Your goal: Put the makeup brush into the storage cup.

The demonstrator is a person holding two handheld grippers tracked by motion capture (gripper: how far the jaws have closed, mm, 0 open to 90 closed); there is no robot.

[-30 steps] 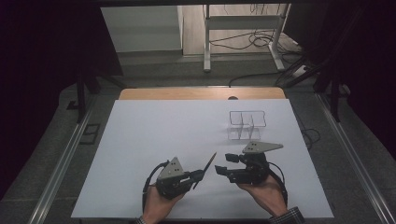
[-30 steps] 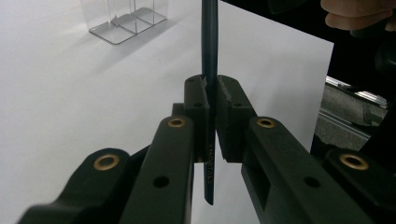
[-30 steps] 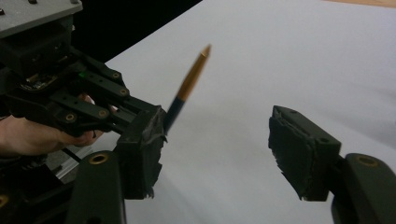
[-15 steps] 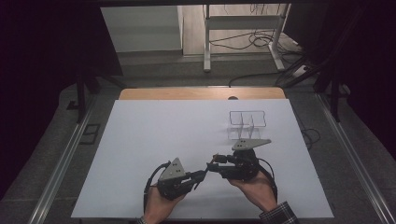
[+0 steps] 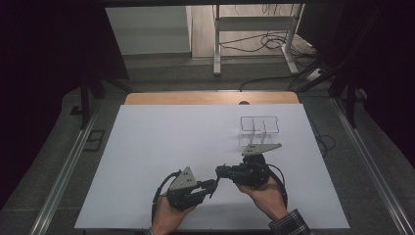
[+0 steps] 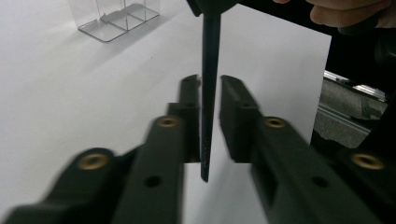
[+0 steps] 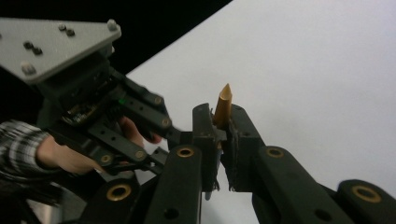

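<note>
- A white table top (image 5: 161,147) was seen spread under both grippers, with bare surface beyond the fingertips on every side.
- A clear plastic box with compartments (image 5: 259,126) was seen standing on the table, well beyond the right gripper's fingers; in the left gripper view the same box (image 6: 116,16) was caught far past the fingertips, at the upper left.
- The left gripper (image 5: 210,185) was held low over the near part of the table, and its tips were pointed toward the right gripper's tips, close to them.
- The left gripper's fingers (image 6: 189,100) were seen slightly parted, with the dark shaft of a pencil (image 6: 208,88) passed between them; a narrow gap was kept on the right side, so no firm clamp could be confirmed and the jaws were read as apart.
- The right gripper (image 5: 220,171) was held by a hand in a checked sleeve, just beside the left one.
- The right gripper's fingers (image 7: 203,126) were pressed in on the pencil (image 7: 223,105), whose sharpened wooden tip was seen sticking out just past the fingertips.
- The pencil was thus carried by the right gripper, above the table, with its far end lodged between the left fingers.
</note>
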